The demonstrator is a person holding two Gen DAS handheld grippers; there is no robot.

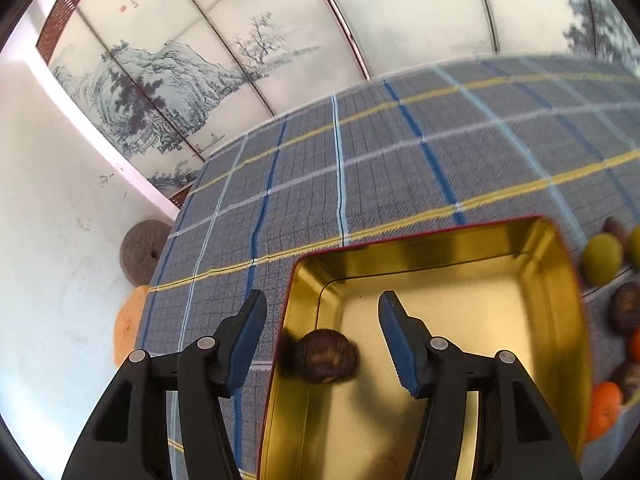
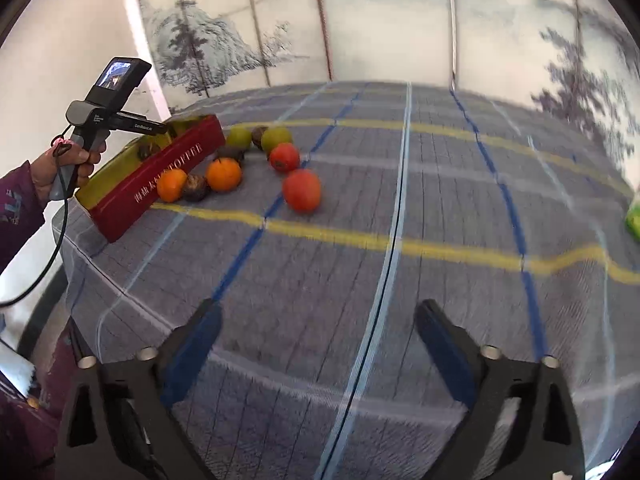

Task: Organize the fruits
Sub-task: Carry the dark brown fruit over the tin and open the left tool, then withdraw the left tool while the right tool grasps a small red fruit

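The left gripper (image 1: 322, 320) is held wide open and empty above the tin (image 1: 556, 256); a dark fruit (image 1: 326, 356) lies between and just below its fingers, against the tin's left wall. The right gripper (image 2: 318, 330) is likewise spread and empty, well apart from the fruits (image 2: 302, 190) heaped on the cloth (image 2: 440, 184) right of the tin. A drop appears just made; next, another fruit should be fetched.
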